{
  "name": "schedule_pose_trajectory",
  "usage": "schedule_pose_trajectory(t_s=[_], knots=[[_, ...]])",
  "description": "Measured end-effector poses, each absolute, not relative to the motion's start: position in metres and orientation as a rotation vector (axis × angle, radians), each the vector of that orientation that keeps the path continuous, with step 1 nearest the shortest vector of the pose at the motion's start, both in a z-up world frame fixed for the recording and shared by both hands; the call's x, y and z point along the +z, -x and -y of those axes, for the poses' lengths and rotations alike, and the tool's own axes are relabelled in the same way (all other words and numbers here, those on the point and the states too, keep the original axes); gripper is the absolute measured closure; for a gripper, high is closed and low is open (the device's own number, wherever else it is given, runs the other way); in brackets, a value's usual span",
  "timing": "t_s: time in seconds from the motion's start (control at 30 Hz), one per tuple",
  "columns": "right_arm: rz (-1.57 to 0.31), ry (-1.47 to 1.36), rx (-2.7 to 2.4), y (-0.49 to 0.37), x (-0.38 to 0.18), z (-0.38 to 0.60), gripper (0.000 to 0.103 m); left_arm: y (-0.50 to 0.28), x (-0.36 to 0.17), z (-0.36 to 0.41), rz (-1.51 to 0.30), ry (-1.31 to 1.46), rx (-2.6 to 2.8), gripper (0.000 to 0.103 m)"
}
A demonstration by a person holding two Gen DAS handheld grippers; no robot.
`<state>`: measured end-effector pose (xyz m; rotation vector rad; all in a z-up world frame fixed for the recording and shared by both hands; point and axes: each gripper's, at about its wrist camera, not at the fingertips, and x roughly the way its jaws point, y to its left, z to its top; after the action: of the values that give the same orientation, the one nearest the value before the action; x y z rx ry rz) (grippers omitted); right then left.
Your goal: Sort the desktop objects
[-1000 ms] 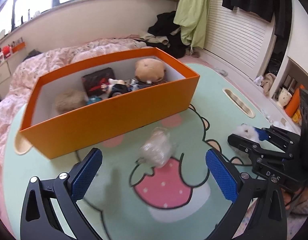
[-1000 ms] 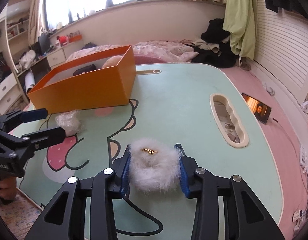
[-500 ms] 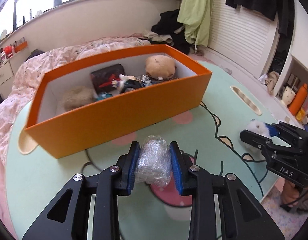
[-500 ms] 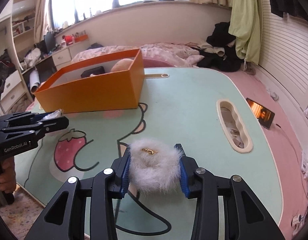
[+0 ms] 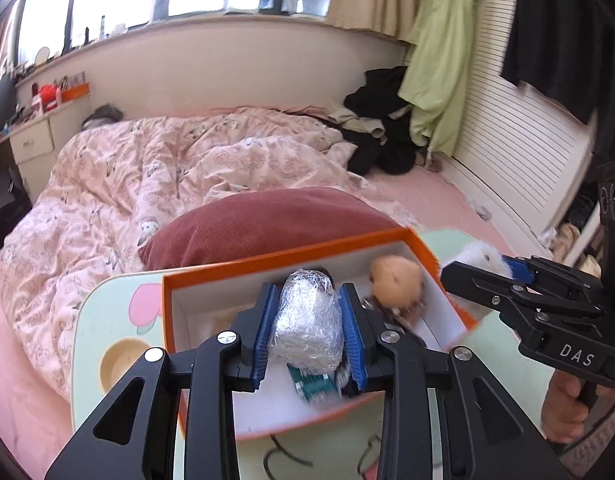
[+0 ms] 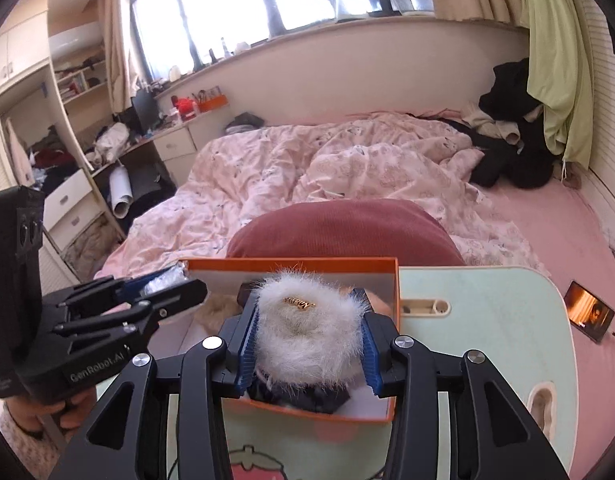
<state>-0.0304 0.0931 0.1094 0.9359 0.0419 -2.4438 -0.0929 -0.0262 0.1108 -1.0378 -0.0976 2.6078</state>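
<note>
Orange box [image 5: 391, 240], backed by a red cushion [image 5: 267, 220], lies under opening left tongs [image 5: 307, 328] grasping a plastic-wrapped bundle [image 5: 307, 332].

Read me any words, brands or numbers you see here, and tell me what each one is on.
"DAS": on the body of the right tongs, white letters, left wrist view.
"GenRobot.AI": on the body of the left tongs, right wrist view.
Gold script tag on the white fluffy item: too small to read.
Phone screen: nothing legible.
</note>
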Motion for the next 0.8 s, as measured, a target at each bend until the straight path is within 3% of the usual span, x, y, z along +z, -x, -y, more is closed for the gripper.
schedule_pose_trajectory(t_s=[0.07, 0.2, 0.3, 0.7, 0.8], knots=[[-0.011, -0.985, -2.418, 0.048, 0.104, -0.083, 0.040, 0.113, 0.099, 0.024, 0.128, 1.102, 2.596, 0.044], [0.064, -1.012, -2.439, 0.062, 0.099, -0.085, 0.038, 0.119, 0.086, 0.032, 0.156, 1.121, 2.644, 0.042], [0.087, -0.964, -2.462, 0.050, 0.103, -0.096, 0.033, 0.103, 0.088, 0.046, 0.227, 1.063, 2.652, 0.030], [-0.129, -0.910, -2.509, -0.028, 0.087, -0.103, 0.028, 0.016, 0.091, 0.050, 0.154, 1.008, 2.702, 0.030], [-0.232, -0.949, -2.539, -0.046, 0.069, -0.107, 0.028, -0.003, 0.073, 0.045, 0.126, 1.056, 2.691, 0.024]])
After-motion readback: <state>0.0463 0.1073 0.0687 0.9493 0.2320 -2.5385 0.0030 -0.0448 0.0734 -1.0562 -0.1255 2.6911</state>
